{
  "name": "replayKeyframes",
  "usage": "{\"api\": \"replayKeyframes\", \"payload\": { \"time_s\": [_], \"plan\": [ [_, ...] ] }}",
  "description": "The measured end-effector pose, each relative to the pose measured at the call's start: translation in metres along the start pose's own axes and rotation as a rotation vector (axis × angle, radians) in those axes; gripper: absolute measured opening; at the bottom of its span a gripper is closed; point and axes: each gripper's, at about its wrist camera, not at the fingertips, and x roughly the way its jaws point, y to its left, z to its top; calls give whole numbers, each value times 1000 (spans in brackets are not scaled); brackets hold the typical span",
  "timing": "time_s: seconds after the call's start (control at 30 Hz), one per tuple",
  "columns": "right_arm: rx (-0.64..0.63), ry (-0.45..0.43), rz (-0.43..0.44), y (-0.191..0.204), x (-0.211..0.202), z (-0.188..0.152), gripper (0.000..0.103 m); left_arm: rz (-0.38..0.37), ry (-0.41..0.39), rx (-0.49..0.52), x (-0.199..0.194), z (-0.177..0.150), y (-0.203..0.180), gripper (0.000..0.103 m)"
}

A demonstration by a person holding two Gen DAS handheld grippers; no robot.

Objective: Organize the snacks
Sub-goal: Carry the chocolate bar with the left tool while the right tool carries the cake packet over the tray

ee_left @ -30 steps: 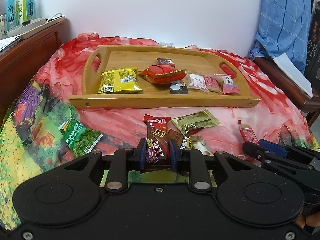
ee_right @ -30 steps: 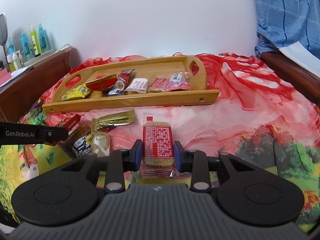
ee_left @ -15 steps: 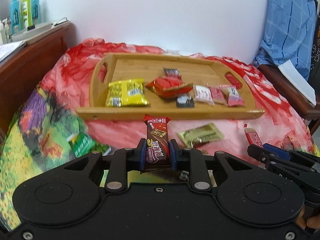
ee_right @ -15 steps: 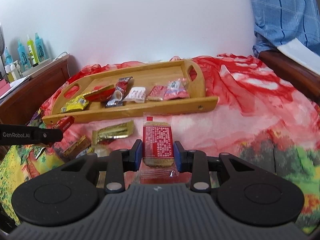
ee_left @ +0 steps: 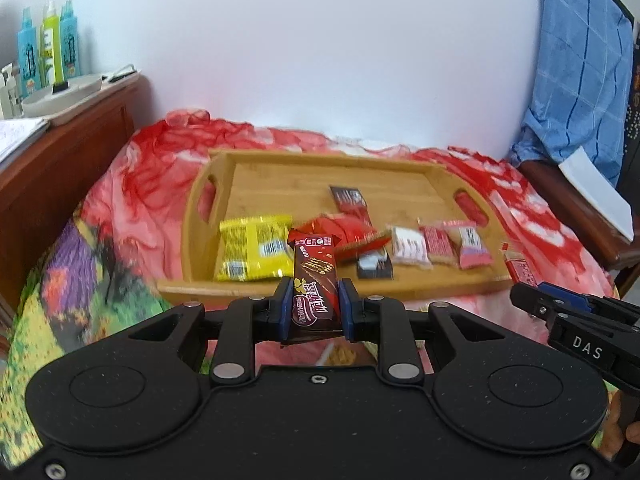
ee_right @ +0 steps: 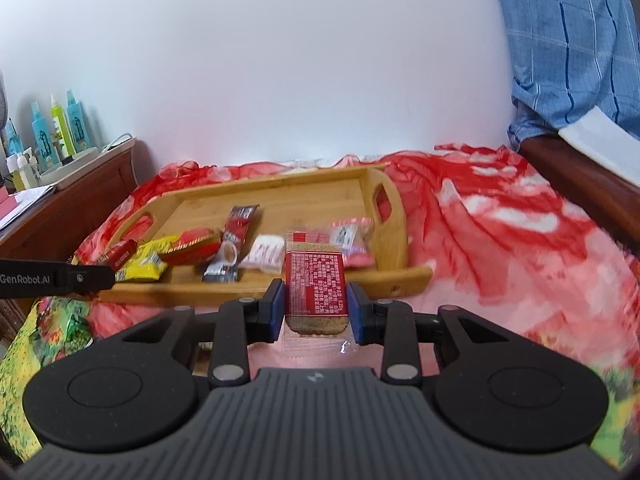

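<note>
Left wrist view first: the left gripper (ee_left: 314, 307) is clamped on a brown chocolate wafer bar (ee_left: 314, 280), pads pinching its lower half, and the bar is up in the air just in front of the wooden tray's (ee_left: 400, 286) near rim. Its long axis runs straight out along the fingers, crimped red top end pointing away from the camera toward the tray, printed face up. If it were me I'd carry it over that near rim with some clearance, because the yellow packet (ee_left: 256, 254) and the red packet (ee_left: 348, 234) sit right behind the rim and the bar's free end sticks out far enough to snag them; the bare wood toward the tray's back looks like the better landing spot. Keep the bar level and lower before letting go so it doesn't flip. Right wrist view: the right gripper (ee_right: 316, 307) is closed on a red-labelled cracker pack (ee_right: 316, 286) in clear wrap, also held just short of the tray's near rim, toward its right handle end. Long axis again runs away from the camera, label up, clear wrap tail hanging back toward the gripper body. The grip is on the pack's sides, so I'd go gentle there, crackers crush. The free space near the pink sachets (ee_right: 352, 240) seems a fair target, and I'd stagger the two drops so the grippers don't crowd each other.
</note>
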Motion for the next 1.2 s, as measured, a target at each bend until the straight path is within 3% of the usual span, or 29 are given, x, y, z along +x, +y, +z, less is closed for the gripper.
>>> {"api": "replayKeyframes", "payload": {
  "time_s": [0.37, 0.77, 1.2],
  "plan": [
    [14, 22, 26, -10, 25, 42, 38, -33, -6, -58, 24, 50, 24, 22],
    [24, 70, 14, -23, 80, 86, 38, -62, 46, -149, 83, 93, 54, 22],
    [-7, 152, -33, -27, 153, 100, 38, -28, 97, -119, 150, 99, 58, 22]
  ]
}}
